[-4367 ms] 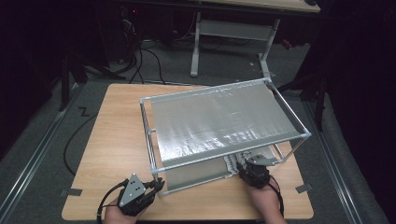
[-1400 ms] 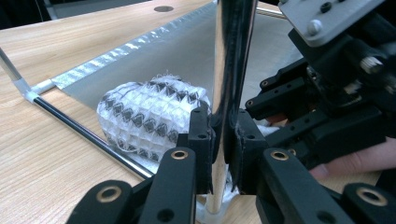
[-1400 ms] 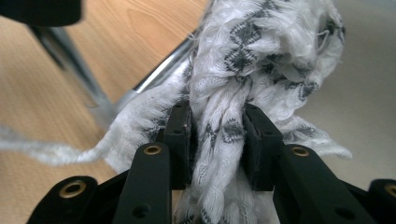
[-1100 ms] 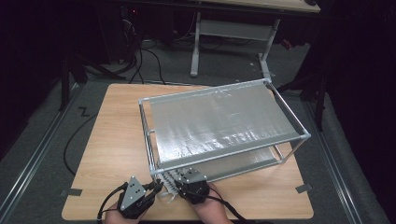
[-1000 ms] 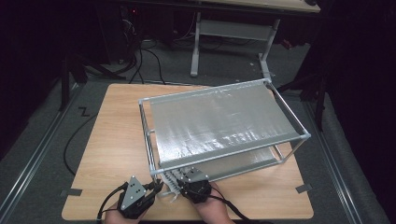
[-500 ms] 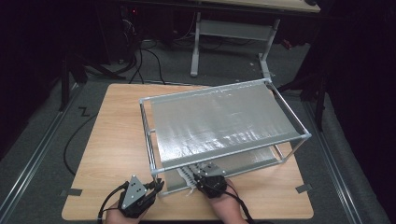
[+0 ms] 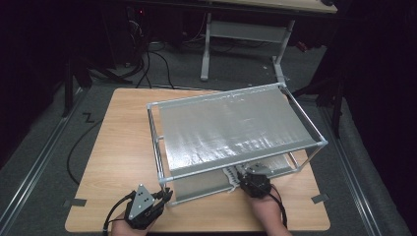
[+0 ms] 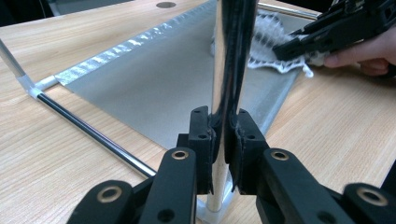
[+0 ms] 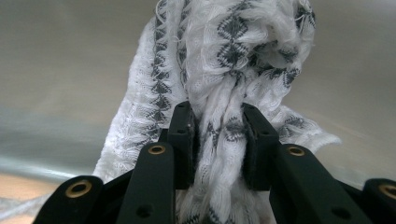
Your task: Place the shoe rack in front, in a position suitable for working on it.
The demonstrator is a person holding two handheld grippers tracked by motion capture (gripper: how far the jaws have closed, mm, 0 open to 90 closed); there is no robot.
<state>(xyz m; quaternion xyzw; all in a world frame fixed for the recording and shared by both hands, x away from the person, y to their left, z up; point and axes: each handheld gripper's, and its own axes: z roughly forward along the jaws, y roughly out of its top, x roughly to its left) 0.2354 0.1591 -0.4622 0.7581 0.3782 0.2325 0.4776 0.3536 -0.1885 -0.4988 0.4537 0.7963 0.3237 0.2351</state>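
The white patterned cloth (image 9: 224, 70) is bunched between the right claw's (image 9: 218, 126) closing jaws, gripped, above the frame's grey lower sheet (image 7: 196, 184). Beside it, the left claw (image 8: 219, 135) clamps the frame's upright chrome post (image 8: 231, 51) on the worktop (image 7: 123, 147).

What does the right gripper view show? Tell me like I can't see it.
The right gripper pinches a bunched white cloth with a grey zigzag pattern between its two black jaws. Behind the cloth lies a smooth grey shelf sheet, blurry, with a bit of wooden table at lower left.
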